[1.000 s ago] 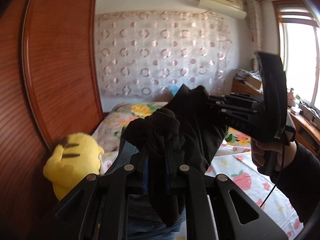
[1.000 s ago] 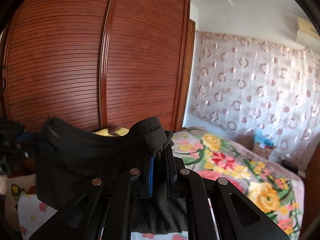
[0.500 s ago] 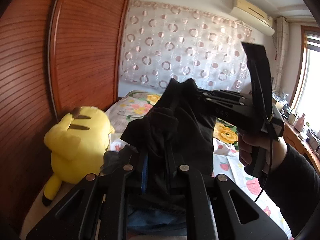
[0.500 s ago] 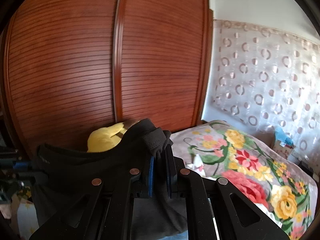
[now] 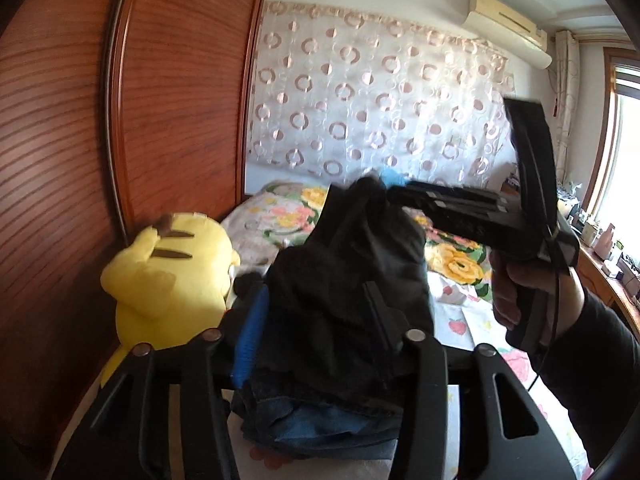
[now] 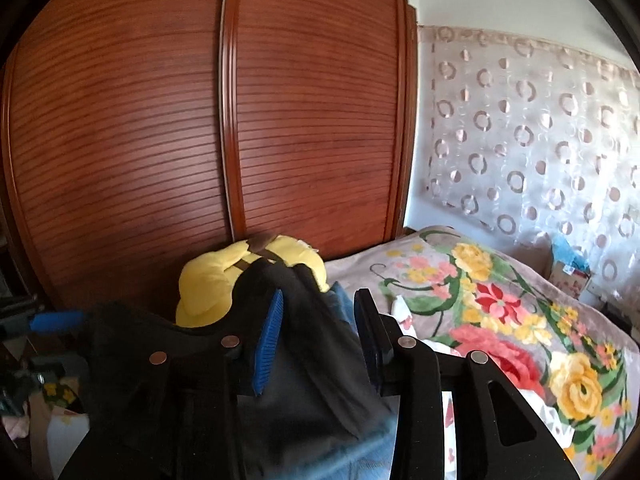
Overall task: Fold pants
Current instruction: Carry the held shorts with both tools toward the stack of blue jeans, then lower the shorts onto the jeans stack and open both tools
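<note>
The black pants (image 5: pixel 352 248) hang bunched between both grippers above a pile of blue jeans (image 5: pixel 312 428) on the bed. My left gripper (image 5: pixel 312 284) has its jaws opening, with the black cloth loose between the spread fingers. My right gripper (image 6: pixel 320 294) is opening too, and the pants (image 6: pixel 304 380) sag down between its blue pad (image 6: pixel 268 344) and the other finger. In the left wrist view the right gripper (image 5: pixel 394 192) reaches in from the right, a hand (image 5: pixel 508 292) on its grip. The left gripper's blue pad (image 6: pixel 56 320) shows at the far left of the right wrist view.
A yellow plush toy (image 5: pixel 168 272) leans against the brown slatted wardrobe (image 6: pixel 160 120) just left of the pile. The bed carries a floral blanket (image 6: pixel 500 300). A circle-patterned curtain (image 5: pixel 380 100) covers the far wall, and a cluttered desk (image 5: pixel 608 256) stands under the window at right.
Both grippers' fingers have spread apart from shut, and the black pants have slipped lower between them. Both views have swung towards the wardrobe and the plush toy.
</note>
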Motion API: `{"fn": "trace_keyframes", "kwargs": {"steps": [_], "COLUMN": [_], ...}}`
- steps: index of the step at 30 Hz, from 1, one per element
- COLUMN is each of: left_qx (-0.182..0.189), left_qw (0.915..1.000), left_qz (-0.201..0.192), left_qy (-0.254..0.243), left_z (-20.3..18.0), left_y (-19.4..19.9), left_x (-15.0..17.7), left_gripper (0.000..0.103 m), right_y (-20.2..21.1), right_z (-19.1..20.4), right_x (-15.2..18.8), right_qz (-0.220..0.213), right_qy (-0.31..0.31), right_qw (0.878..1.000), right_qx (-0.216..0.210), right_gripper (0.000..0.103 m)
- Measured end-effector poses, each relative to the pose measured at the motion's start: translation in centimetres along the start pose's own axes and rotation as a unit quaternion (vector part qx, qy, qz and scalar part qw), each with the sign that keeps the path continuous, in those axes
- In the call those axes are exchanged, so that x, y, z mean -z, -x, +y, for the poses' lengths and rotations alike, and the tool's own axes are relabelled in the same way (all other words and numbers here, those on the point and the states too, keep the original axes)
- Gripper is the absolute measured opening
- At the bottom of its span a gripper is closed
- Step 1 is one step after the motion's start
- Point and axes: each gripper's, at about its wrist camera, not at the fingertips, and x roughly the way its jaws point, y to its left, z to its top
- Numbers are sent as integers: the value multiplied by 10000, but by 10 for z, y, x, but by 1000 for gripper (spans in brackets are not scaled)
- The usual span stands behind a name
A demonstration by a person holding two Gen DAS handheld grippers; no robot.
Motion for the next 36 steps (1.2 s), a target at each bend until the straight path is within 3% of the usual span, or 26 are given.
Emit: {"fn": "trace_keyframes", "kwargs": {"steps": [6, 11, 15, 22, 36], "left_qx": [139, 27, -196, -254, -228], "left_qw": [9993, 9984, 9967, 9958, 9960], "left_qz": [-105, 312, 628, 685, 571], "left_qy": [-333, -465, -477, -548, -643], "left_z": [-16, -15, -5, -4, -5], "left_y": [-1, -27, -45, -47, -25], "left_x": [-9, 1, 16, 23, 20], "left_gripper": [53, 53, 53, 53, 54], "right_y": [25, 22, 5, -14, 29], "right_z": [3, -1, -12, -10, 29], "right_x": [24, 38, 41, 37, 45], "right_qz": [57, 317, 523, 602, 458], "right_qy": [-222, -292, -365, -582, -594], "right_qw": [9993, 9981, 9977, 9965, 9972], "right_qx": [-282, -439, -245, -62, 74], "right_gripper": [38, 38, 38, 38, 38]}}
